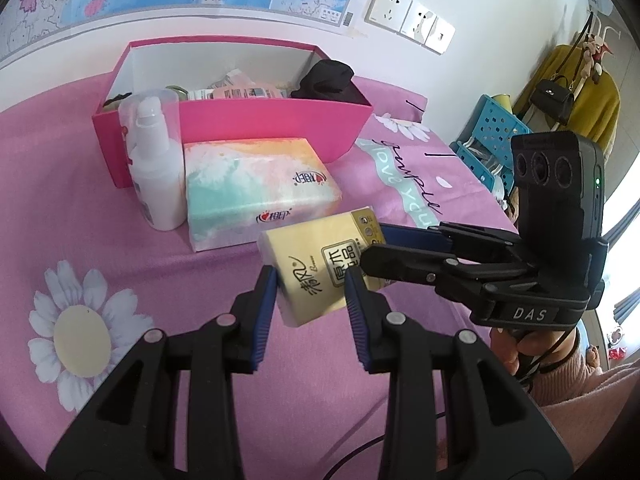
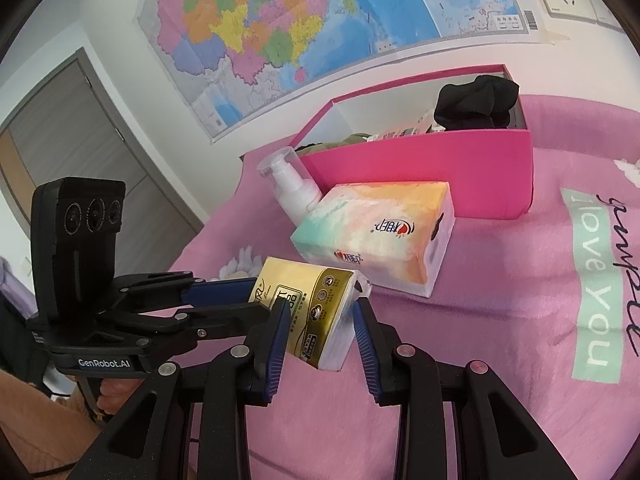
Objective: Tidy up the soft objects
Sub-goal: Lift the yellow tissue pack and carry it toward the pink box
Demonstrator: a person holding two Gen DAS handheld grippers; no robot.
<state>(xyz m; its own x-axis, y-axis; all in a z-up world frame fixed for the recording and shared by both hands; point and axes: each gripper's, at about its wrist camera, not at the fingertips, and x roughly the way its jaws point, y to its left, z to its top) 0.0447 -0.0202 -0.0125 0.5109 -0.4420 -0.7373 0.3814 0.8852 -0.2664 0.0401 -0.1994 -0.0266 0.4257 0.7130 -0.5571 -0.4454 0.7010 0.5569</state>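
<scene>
Gripping one small yellow plastic-wrapped tissue pack (image 1: 316, 268) from both ends, your left gripper (image 1: 311, 286) and right gripper (image 2: 320, 320) had jaws narrowed onto it, just before the pastel tissue box (image 1: 256, 188).

Bright, sharp, soft shadows, fisheye-warped edges.

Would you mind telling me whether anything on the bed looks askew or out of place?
The pump bottle leans against the pink box and the pastel tissue pack rather than standing upright. The black cloth bulges over the box's rim. The yellow tissue pack sits tilted, clamped by both grippers.
</scene>
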